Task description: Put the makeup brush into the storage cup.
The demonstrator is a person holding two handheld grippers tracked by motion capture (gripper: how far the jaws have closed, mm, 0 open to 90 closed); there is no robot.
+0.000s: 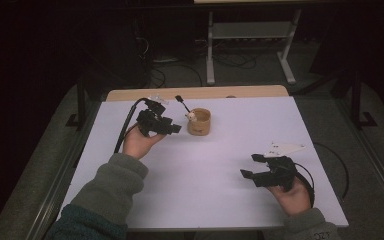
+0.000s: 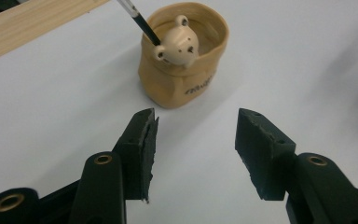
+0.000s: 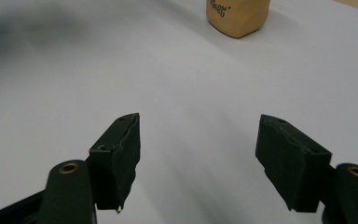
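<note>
Your right tongs (image 1: 252,166) sit nearest you, low over the white desk (image 1: 205,165) at its right side. Their jaws stand well apart and hold nothing; in the right gripper view, bare desk surface lies between them. The tan cup (image 3: 237,16) appears far ahead at the top of that view, with open surface in between.

Your left tongs (image 1: 172,129) are farther out, at the left of the desk, pointing toward the tan cup (image 1: 199,121). Their jaws are parted and empty. In the left gripper view, the cup (image 2: 184,60) stands upright just beyond the jaw tips, not touching them, with nothing in the gap.

A small cream bear figure (image 2: 177,45) rests at the cup's rim. A thin dark-tipped stick (image 2: 140,21), possibly a brush, leans out of the cup up and left; the picture is too dim to confirm.

Beyond the cup, note the desk's wooden back edge (image 1: 195,92). Farther off, a metal frame (image 1: 252,45) and loose cables (image 1: 175,70) lie on the floor.
</note>
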